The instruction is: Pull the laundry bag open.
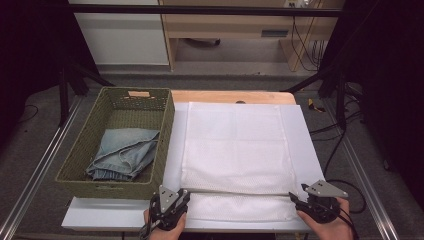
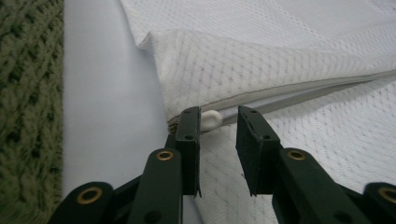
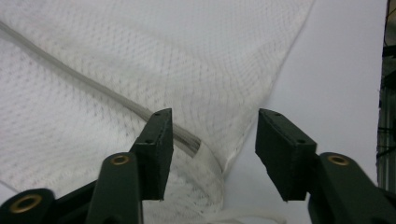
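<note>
Both the left gripper (image 1: 172, 199) and right gripper (image 1: 311, 199) sit with jaws parted at the white mesh bag's (image 1: 235, 147) near corners, seemingly poised to pinch and fold it.

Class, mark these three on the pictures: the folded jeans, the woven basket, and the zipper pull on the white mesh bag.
folded jeans (image 1: 125, 152), high view, middle of the denim.
woven basket (image 1: 165, 135), high view, its right wall.
zipper pull (image 2: 211, 119), left gripper view, its rounded white end.

Woven basket (image 1: 167, 131), folded jeans (image 1: 125, 152) inside, table (image 1: 97, 214)
</note>
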`<state>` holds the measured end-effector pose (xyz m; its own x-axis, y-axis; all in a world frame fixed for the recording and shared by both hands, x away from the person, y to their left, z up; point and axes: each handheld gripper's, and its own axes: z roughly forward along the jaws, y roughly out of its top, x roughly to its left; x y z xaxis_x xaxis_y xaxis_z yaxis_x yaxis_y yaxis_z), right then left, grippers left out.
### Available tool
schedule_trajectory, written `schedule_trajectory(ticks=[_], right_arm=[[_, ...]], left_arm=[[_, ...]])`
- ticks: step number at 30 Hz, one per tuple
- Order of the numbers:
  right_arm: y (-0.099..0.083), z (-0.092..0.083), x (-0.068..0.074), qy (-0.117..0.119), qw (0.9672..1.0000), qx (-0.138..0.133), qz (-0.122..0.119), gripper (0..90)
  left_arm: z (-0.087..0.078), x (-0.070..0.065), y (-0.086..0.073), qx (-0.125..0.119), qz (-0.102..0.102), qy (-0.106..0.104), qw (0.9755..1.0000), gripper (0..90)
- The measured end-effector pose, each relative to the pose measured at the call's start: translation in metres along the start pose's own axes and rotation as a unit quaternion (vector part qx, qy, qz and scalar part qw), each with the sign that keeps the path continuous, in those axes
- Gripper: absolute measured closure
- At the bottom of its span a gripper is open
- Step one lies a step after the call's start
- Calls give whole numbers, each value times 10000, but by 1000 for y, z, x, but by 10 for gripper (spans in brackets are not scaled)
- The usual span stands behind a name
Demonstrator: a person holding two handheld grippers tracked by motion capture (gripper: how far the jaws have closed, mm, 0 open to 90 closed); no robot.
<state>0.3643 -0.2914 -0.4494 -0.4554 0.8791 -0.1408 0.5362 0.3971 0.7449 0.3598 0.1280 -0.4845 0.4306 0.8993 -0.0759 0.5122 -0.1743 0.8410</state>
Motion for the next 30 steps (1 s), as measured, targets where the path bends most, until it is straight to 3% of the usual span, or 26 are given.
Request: schedule_trajectory(ticks=[6,12,23,30], right_arm=[[8,2,11,20,9993,-356,-113,281],[18,14,28,117,9976,-461,-512,137],[29,27,44,450,9953,-391,-766,148],[37,36,57,664,9924,-345,-980,170]], left_arm=[[3,-3,0,-16,59,-57,10000,651],[5,-5,1,-80,44,-145,9999,562],[7,-12,5,-323,61,-159,9993,331],[9,-17,7,-391,109,-185,9990,234]])
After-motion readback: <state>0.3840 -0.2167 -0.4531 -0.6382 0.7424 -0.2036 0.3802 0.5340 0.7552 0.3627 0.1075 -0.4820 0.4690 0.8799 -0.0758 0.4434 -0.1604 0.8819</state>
